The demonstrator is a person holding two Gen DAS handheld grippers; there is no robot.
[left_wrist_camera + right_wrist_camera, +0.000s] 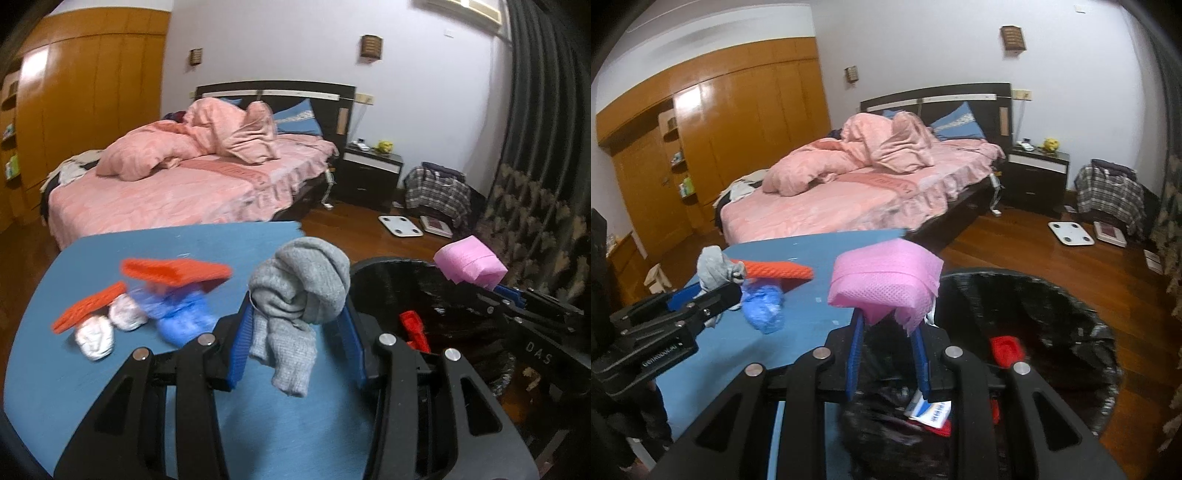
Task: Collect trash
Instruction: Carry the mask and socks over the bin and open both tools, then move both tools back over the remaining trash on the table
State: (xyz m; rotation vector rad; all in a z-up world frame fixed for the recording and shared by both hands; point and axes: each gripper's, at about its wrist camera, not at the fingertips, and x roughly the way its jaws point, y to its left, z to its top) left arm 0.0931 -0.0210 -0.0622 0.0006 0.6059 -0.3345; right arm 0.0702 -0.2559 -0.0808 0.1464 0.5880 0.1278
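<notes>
While the bin serves as landmark, entries run view by view.

Left wrist view. Left gripper [297,325]: jaws clamped on a grey sock [299,291], bunched into a knot at the top with one loose end hanging below the blue pads. Sock is held above the blue table [110,387], just beside the bin [461,317] rim, on its table side; judged to be lifted clear for carrying over the rim. Right gripper [476,275] shows at the bin's far side, gripping a pink cloth [469,264]. Left on the table, well away from the bin: two orange mesh pieces [173,271], two white wads [110,326], a blue wad [181,317]. Motion blur softens these.

Right wrist view. Right gripper [886,321]: jaws pinched narrowly on the pink cloth's lower edge; the cloth, a folded mesh-textured pad with frayed corners, sits over the bin's near rim, likely poised for dropping. Bin, lined with a black bag, already contains a red item [1006,349] and paper scraps [929,408].
</notes>
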